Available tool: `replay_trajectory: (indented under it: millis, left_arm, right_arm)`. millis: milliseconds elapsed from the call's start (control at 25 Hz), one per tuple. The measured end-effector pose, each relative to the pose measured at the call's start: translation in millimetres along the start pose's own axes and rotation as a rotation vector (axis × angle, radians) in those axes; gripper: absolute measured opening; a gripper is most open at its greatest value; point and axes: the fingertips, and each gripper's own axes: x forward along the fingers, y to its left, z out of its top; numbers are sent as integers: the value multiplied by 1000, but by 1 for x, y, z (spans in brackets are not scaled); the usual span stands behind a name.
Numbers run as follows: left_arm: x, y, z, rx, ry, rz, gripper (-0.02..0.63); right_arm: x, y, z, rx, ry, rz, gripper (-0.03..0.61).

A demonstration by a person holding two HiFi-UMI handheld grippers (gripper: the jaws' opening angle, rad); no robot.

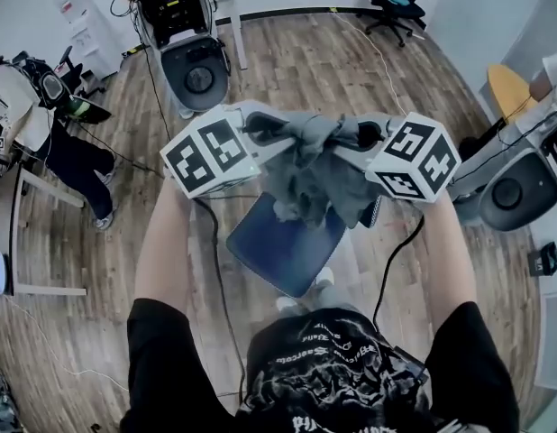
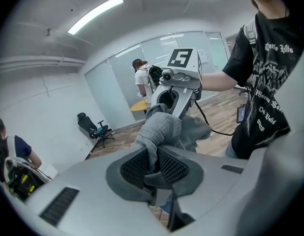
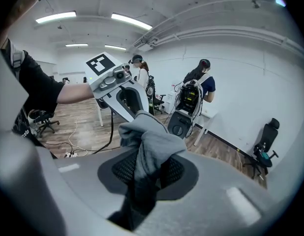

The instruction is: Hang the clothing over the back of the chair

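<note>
Fingers (image 2: 135, 168) of the left gripper (image 2: 153, 163) and the right gripper (image 3: 142, 171) are clamped on the grey clothing (image 1: 310, 174). It is held bunched above the chair (image 1: 287, 246).

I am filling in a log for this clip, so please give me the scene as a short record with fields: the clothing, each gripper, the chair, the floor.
clothing: grey garment, bunched, hanging between the two grippers, off the chair
left gripper: jaws clamped on one end of the garment
right gripper: jaws clamped on the other end
chair: dark blue chair seat directly under the garment; its back cannot be made out
floor: wooden floor, cables lying on it
task state: garment not yet hung
</note>
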Motion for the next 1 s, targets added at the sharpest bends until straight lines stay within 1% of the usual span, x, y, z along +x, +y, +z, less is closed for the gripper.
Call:
replay_trajectory:
  millis: [160,400,600,720,800,880,1000]
  left_arm:
    - [13,10,14,46,9,4,58]
    - [26,39,38,88,14,26,59]
    - [61,83,74,105,1,54,60]
    - [82,106,87,112,-14,84,60]
    - [95,122,95,107,-12,96,60]
    - [105,136,94,90,-1,96,60]
    - [129,145,70,56,26,82,60]
  right_arm:
    - [-10,-22,-4,5,-17,-39,78]
    - [-25,-62,7,18,-21,-148,80]
    - [-47,-125,8,31,-39,-189,80]
    - [-54,-159,5,26,-69,-231,80]
    - [-57,-181,5,25,-71,-236,80]
    - [-53,-198,4,28,-60,-223,81]
    - [-29,-214,-16,42,-32,-205,83]
